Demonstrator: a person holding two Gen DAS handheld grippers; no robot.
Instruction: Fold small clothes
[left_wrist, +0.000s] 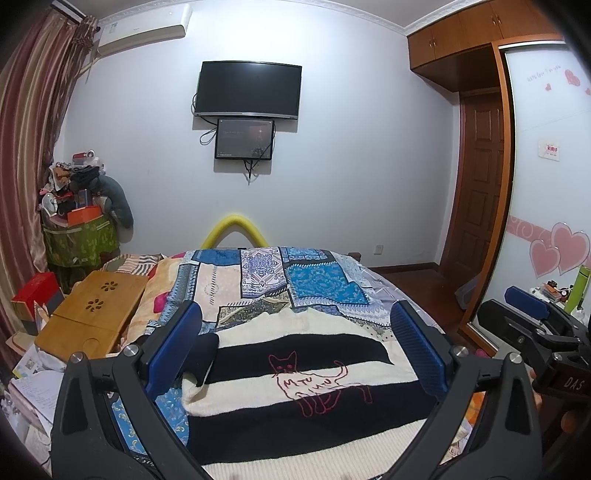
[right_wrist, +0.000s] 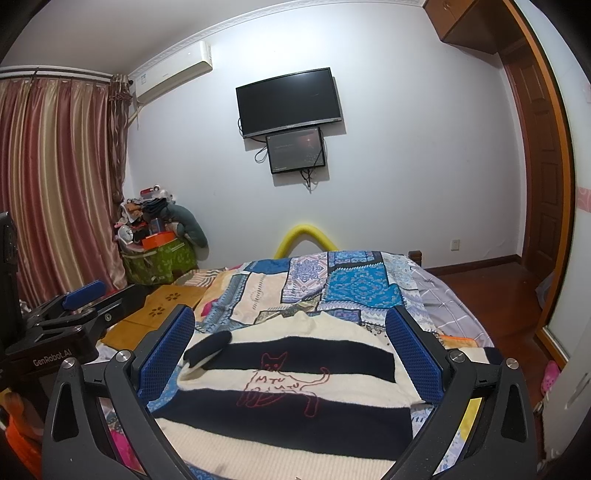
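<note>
So over on the left side there's a wooden lap tray (left_wrist: 94, 317) sitting on the edge of the bed (left_wrist: 391, 291), not really in the way. The left gripper (left_wrist: 295, 350) hovers with its jaws spread wide, nothing in it, looking straight down the sweater (left_wrist: 295, 373), which lies flat on the patchwork quilt (left_wrist: 280, 280) in the middle of the bed, near end toward me. It's a chunky knit with fat cream and black stripes and a little red cat outline stitched on the chest. One sleeve (left_wrist: 205, 349) is already flopped in across the left shoulder area. My guess is this thing is soft and floppy, a bit heavy for its size, and grippy rather than slippery, so it'll sag and drag on the quilt instead of sliding. I'd pinch it at the hem corners or side seams, getting both layers of knit, not the loose middle. Moving right, the right gripper (right_wrist: 291, 350) is also wide open and empty, hanging over the same sweater from the right side, with the right edge (right_wrist: 402, 369) looking like the obvious spot to take hold.
</note>
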